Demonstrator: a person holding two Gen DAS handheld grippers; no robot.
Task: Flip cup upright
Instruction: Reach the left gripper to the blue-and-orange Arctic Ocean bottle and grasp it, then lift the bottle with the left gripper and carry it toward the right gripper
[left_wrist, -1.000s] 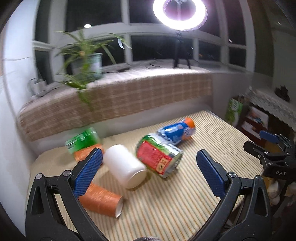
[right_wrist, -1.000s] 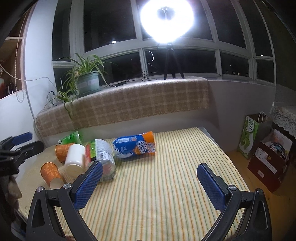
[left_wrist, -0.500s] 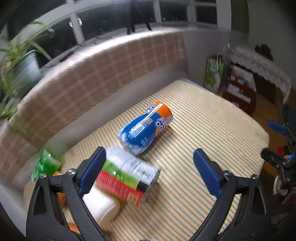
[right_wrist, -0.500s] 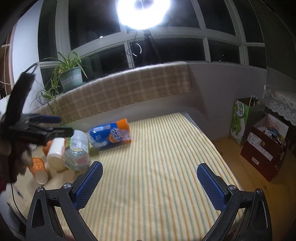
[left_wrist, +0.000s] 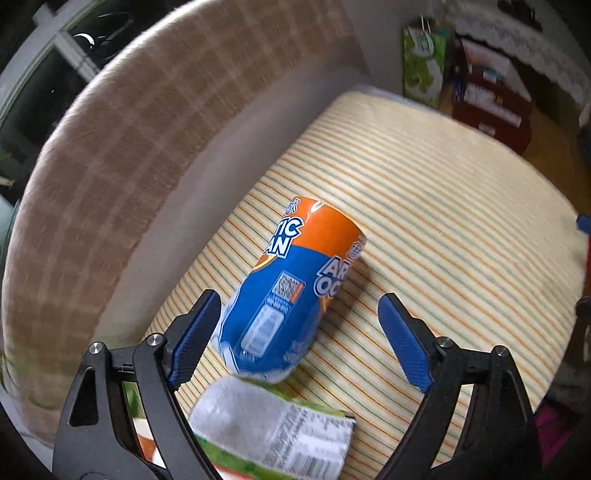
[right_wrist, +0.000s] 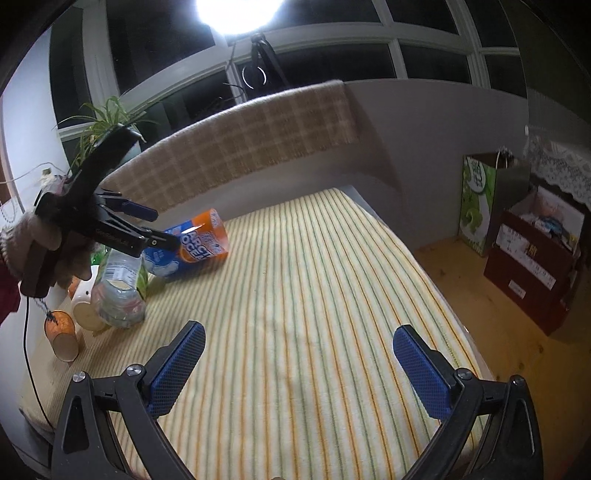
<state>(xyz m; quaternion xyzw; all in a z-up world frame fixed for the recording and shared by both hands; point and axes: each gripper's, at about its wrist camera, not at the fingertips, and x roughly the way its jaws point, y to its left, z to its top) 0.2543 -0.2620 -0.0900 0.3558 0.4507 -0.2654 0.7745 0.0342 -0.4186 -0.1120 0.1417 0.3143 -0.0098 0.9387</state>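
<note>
My left hand-held gripper (left_wrist: 295, 339) is released around the lying cup, and the flip is not begun.

The blue and orange printed paper cup (left_wrist: 295, 291) lies on its side on the striped yellow cloth of the tabletop (left_wrist: 443, 229), its orange end pointing away from me. My blue pads (left_wrist: 195, 338) stand wide at both sides of the blue end, the left one very near the wall; I cannot tell if it touches. All is left, I judge: to clench, lift, turn upright and set down. The clear plastic cup with a green and red label (left_wrist: 273, 432) lies just beside. My right hand-held gripper (right_wrist: 295, 365) is released too and holds nothing, well apart over bare cloth.
</note>
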